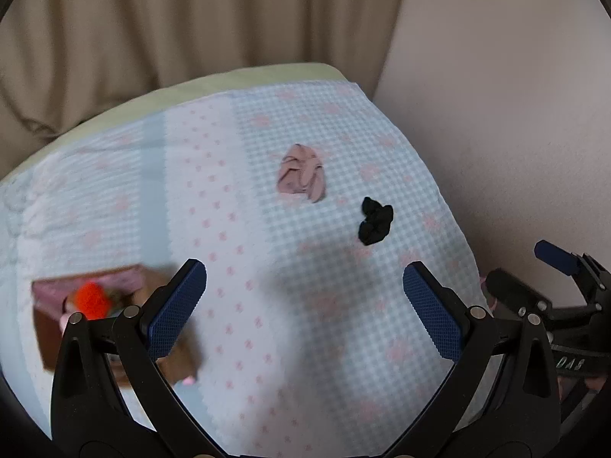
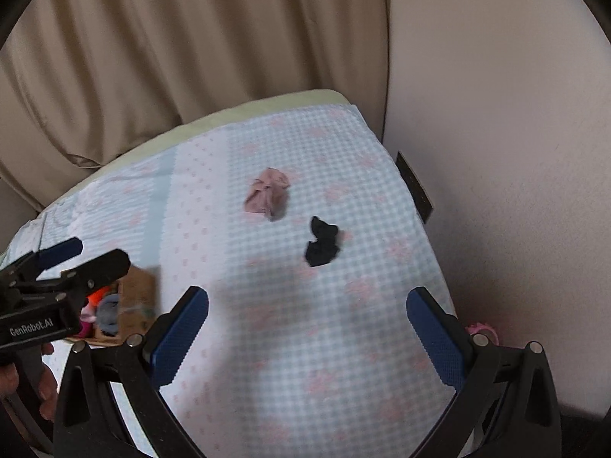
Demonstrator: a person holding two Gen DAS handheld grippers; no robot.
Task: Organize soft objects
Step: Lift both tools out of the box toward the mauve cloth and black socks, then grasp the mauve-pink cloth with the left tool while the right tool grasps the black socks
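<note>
A crumpled pink cloth (image 1: pixel 302 173) (image 2: pixel 268 193) and a small black cloth (image 1: pixel 375 220) (image 2: pixel 323 242) lie apart on the blue-and-pink checked bedspread (image 1: pixel 343 122) (image 2: pixel 343 145), far ahead of both grippers. A brown cardboard box (image 1: pixel 114 328) (image 2: pixel 137 297) at the left holds an orange-red fuzzy item (image 1: pixel 91 300) (image 2: pixel 95 294) and other soft pieces. My left gripper (image 1: pixel 304 305) is open and empty above the spread, right of the box. My right gripper (image 2: pixel 307 328) is open and empty, also above the spread. Each gripper shows at the edge of the other's view.
Beige curtains (image 1: pixel 152 19) hang behind the bed. A pale wall (image 1: pixel 496 95) runs along the bed's right edge, with a dark strip (image 2: pixel 414 187) in the gap. A pink object (image 2: pixel 482 330) lies at the bed's right edge.
</note>
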